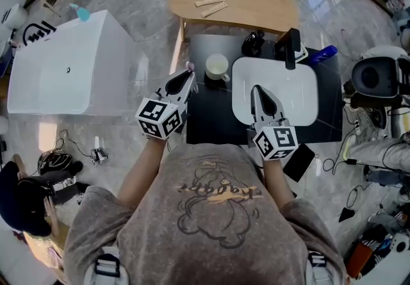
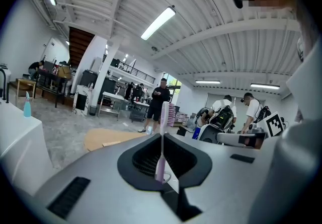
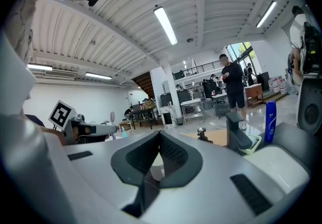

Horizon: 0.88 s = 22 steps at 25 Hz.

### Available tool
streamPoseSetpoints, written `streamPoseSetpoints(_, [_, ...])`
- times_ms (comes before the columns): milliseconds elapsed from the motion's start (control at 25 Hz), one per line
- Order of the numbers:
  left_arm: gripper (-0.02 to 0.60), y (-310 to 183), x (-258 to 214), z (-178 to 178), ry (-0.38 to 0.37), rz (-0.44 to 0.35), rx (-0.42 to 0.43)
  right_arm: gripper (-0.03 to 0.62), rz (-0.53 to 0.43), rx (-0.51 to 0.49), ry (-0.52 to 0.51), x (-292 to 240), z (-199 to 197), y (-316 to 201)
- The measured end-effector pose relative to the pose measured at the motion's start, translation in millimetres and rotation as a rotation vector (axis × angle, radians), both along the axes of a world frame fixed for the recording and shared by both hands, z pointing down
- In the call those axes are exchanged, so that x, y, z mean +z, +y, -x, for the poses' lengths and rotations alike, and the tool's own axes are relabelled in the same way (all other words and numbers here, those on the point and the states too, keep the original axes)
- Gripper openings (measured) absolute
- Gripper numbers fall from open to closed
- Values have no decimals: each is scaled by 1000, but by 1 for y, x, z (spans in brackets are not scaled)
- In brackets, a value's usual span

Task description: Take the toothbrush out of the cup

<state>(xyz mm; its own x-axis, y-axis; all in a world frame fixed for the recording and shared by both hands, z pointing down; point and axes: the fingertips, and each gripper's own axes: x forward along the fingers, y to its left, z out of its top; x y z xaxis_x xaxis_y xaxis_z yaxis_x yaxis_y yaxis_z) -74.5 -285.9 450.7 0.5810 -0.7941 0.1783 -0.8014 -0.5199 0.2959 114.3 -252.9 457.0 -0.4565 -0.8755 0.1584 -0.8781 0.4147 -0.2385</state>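
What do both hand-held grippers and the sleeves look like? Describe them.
The left hand-held gripper and right hand-held gripper: pale grey shells, black ribbed tapered jaws, each with a white cube of black square markers. Grey-brown short-sleeved T-shirt; no cables visible.

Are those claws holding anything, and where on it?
The left gripper clamps a pink toothbrush partway along its stem, both ends sticking out. The right gripper holds nothing.

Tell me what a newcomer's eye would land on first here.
The pink toothbrush comes first, clamped upright in the left gripper. It is out of the cup, which stands on the black table beside it. Next is the white basin at the right, with the right gripper shut and empty over it.
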Motion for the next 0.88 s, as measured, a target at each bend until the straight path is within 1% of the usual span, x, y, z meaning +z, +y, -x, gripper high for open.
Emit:
streamPoseSetpoints(280, [32, -1, 9, 6, 1, 25, -20, 3, 11, 3, 2, 3, -1, 0])
streamPoseSetpoints(880, [32, -5, 0, 6, 26, 17, -33, 2, 13, -1, 17, 4, -3, -1])
